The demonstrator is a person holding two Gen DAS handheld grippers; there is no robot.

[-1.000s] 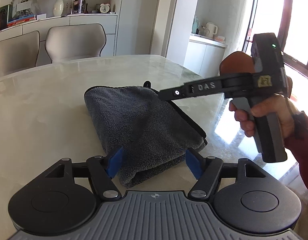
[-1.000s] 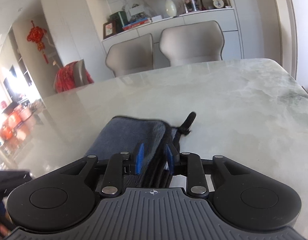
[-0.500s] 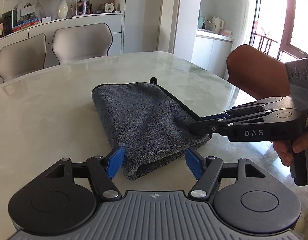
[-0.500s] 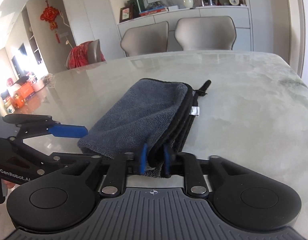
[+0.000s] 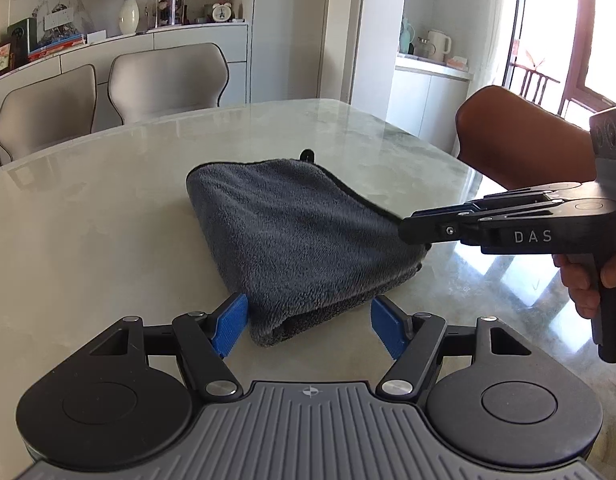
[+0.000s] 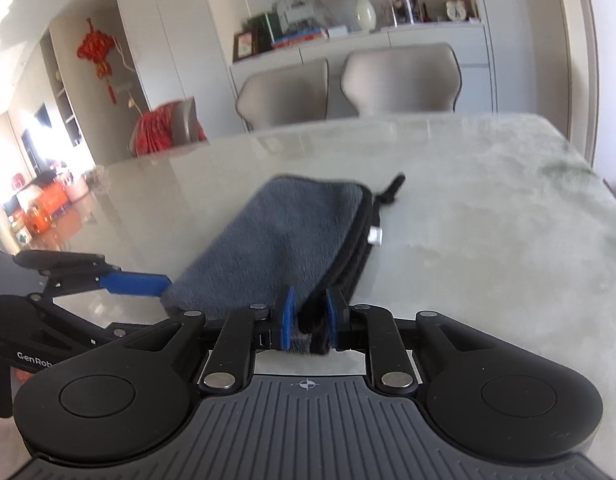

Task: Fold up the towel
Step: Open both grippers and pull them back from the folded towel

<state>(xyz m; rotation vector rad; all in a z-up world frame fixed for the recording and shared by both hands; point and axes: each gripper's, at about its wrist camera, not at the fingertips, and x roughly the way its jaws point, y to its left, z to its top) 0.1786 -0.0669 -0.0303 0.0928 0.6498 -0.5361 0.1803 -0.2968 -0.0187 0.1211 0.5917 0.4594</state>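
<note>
A dark grey towel (image 5: pixel 299 236) with black trim lies folded on the marble table (image 5: pixel 107 216); it also shows in the right wrist view (image 6: pixel 283 240). My left gripper (image 5: pixel 310 326) is open, its blue pads either side of the towel's near folded end. My right gripper (image 6: pixel 308 316) is shut on the towel's trimmed corner and holds it slightly raised. The right gripper shows from the side in the left wrist view (image 5: pixel 412 230). The left gripper's blue fingertip (image 6: pixel 133 284) shows beside the towel in the right wrist view.
Two beige chairs (image 5: pixel 163 80) stand at the table's far side before a sideboard with a vase (image 5: pixel 128 12). A brown chair (image 5: pixel 520 136) stands at the right edge. A towel loop (image 6: pixel 394 188) and white tag (image 6: pixel 375 236) lie on the table.
My right gripper has come down from above the towel to its right corner and now grips it. The left gripper has stayed open at the near end.
</note>
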